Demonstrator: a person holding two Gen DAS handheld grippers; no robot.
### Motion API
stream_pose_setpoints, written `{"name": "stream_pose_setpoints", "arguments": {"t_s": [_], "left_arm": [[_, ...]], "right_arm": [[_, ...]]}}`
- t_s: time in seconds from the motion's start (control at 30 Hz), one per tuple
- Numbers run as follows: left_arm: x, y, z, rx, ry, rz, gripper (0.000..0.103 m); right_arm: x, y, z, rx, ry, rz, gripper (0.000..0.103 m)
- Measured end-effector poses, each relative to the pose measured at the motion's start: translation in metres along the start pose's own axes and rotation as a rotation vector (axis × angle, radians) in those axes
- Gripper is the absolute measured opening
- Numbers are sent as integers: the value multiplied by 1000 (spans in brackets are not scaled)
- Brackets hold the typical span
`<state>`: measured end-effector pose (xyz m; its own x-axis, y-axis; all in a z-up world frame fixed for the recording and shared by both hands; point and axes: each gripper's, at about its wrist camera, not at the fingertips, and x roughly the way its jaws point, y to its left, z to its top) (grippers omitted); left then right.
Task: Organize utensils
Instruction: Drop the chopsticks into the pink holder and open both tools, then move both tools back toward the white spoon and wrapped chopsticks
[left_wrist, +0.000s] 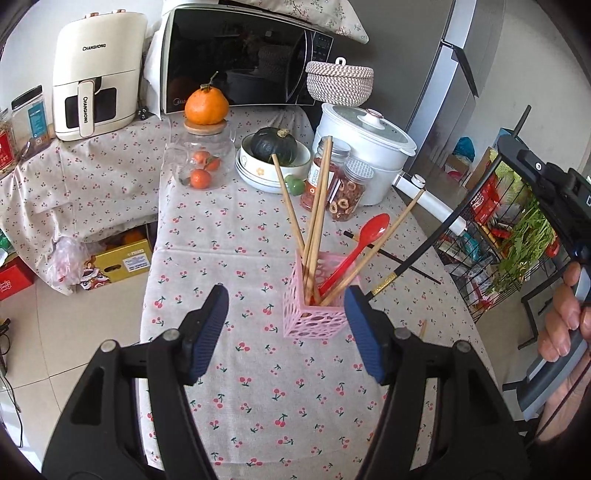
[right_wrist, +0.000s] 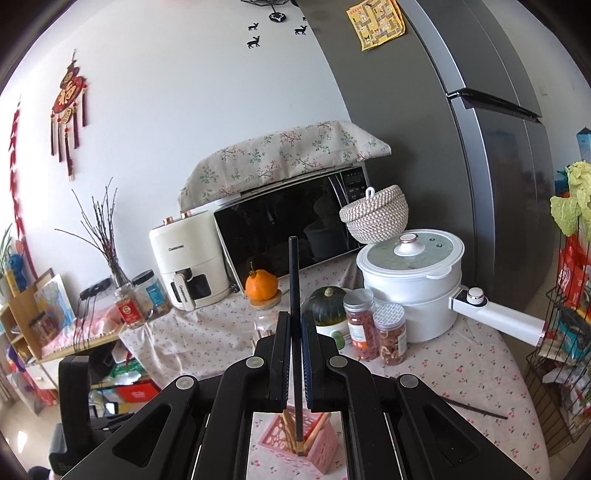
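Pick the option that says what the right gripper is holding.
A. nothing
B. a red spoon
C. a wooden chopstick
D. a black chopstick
D: in the right wrist view the right gripper has its fingers closed on a black chopstick, whose lower end hangs over the pink holder; the red spoon already stands in that holder.

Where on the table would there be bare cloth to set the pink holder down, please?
The widest free patch of tablecloth lies between the pink holder and the glass jar, left of the holder. The near cloth under the left gripper is bare too. The back is crowded: squash bowl, snack jars, white pot.
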<state>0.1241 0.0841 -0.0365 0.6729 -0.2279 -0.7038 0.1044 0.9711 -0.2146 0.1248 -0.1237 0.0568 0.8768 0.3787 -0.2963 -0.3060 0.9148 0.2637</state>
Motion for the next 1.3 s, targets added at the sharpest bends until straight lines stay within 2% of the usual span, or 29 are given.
{"name": "stream_pose_setpoints", "arguments": {"t_s": [0.33,0.4,0.47,0.57,0.8,0.97,1.3], "left_arm": [[10,-3,-4,17,50,-10,75],[13,-4,-5,10,69,-17,75],[15,-4,-7,2,83,-21,77],[15,-8,-8,5,90,-22,81],[18,-24,-16,55,108,-12,86],[30,-43,-30,98,162,-20,88],[57,-91,-64,224,295,-29,88]], "right_arm": [[31,-5,-20,7,93,1,7],[31,-8,-21,19,101,-2,12],[27,-13,-20,37,103,-1,31],[17,-20,-18,56,92,-4,53],[-8,-45,-18,74,124,-41,72],[-19,-68,-32,77,230,-108,82],[-31,-116,-81,78,507,-285,84]]}}
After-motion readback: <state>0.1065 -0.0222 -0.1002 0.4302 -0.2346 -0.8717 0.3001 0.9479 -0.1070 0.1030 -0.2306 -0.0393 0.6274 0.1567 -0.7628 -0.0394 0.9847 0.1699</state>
